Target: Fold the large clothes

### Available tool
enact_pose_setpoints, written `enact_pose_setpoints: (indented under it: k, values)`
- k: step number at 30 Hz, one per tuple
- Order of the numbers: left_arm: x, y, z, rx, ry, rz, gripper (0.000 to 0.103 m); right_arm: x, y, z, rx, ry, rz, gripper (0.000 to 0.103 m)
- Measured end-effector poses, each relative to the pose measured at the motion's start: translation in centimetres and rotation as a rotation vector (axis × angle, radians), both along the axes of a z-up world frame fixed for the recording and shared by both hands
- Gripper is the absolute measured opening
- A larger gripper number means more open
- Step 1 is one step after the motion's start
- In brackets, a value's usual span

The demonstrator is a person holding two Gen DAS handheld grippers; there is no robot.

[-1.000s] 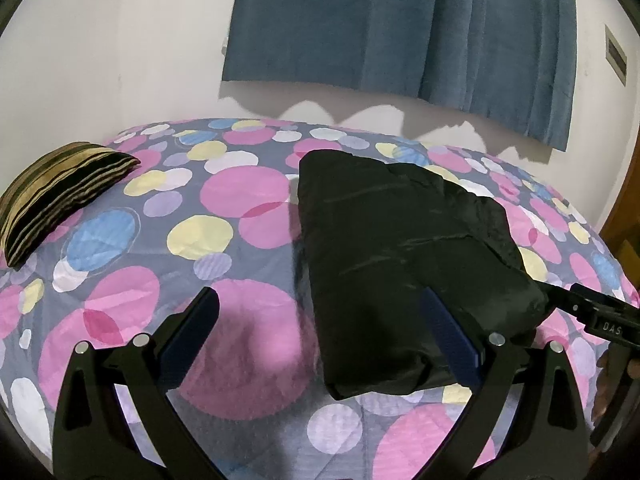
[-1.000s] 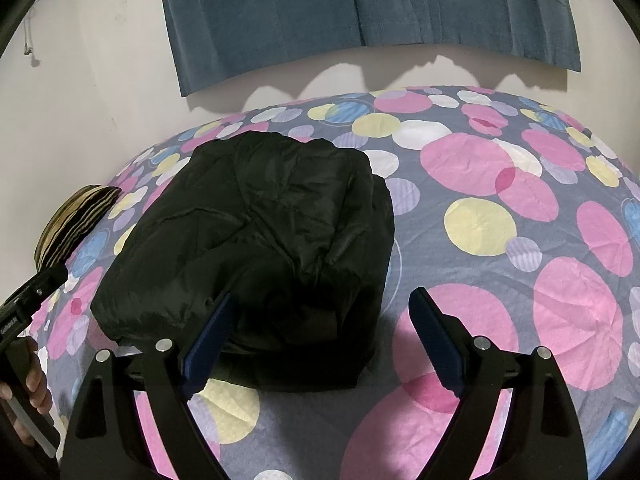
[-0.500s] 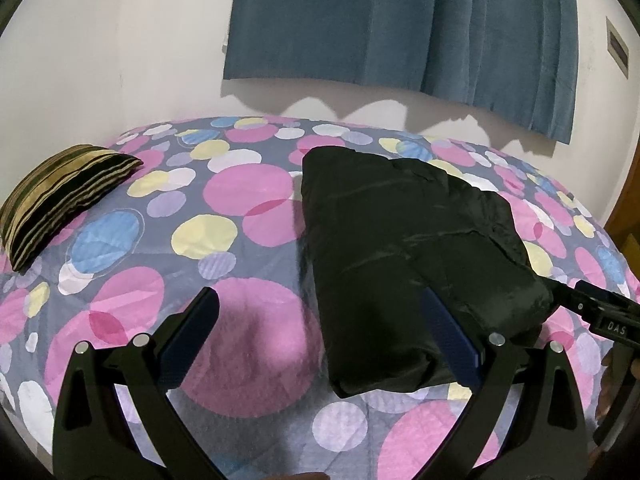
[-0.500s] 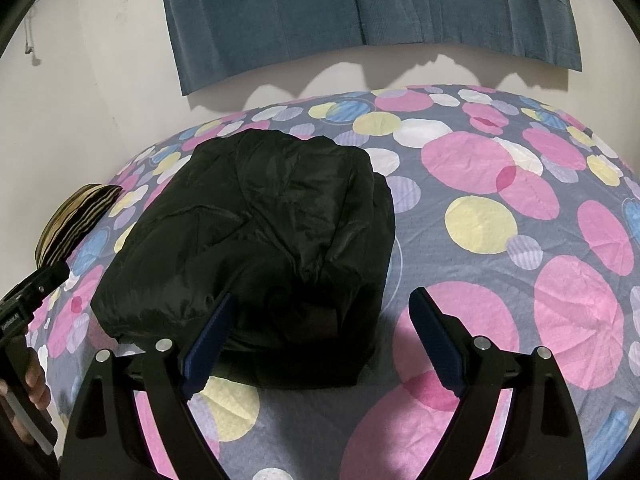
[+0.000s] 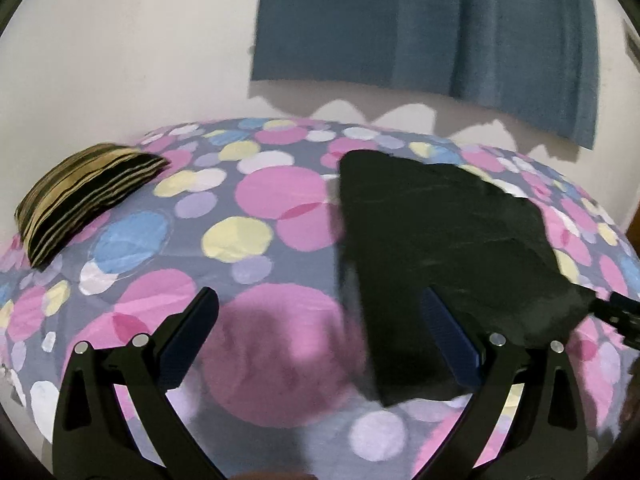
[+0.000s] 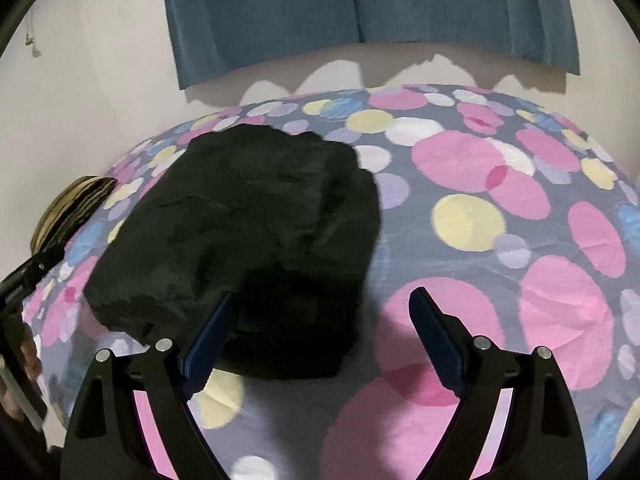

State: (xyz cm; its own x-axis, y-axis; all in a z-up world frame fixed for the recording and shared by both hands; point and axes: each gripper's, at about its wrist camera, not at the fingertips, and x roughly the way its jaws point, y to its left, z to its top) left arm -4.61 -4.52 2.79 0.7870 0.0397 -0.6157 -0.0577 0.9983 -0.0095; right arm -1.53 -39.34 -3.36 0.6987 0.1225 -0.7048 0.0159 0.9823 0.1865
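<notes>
A black jacket (image 5: 432, 248) lies folded into a thick, puffy block on the bed (image 5: 256, 200), whose cover is grey with pink, yellow, blue and white dots. Its cloth is dull black with shallow creases; the near end is squared off, and the far end is more rounded in the right wrist view (image 6: 256, 232).

In the left wrist view the jacket fills the area from 12 to 4 o'clock. The left claw (image 5: 320, 328) points down at the bed with its jaws wide apart and nothing clamped; its right finger overlaps the jacket's near end in the picture, but whether it touches I cannot tell.

In the right wrist view the jacket sits from 9 to 12 o'clock. The right claw (image 6: 324, 320) also tilts down, jaws wide apart and holding nothing; its left finger stands in front of the jacket's near edge.

A striped pillow (image 5: 84, 196) rests at 9 o'clock near the wall, well apart from the jacket. A blue curtain (image 5: 420, 36) hangs at 12 o'clock.
</notes>
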Motion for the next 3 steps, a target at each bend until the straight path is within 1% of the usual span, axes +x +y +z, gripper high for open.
enact_pose_setpoints:
  k: [3]
  values:
    - [1.2,2.5,-0.8,-0.013,0.026,0.064,0.101,-0.1,-3.2,-0.5,-0.002,0.021,-0.059,0.087]
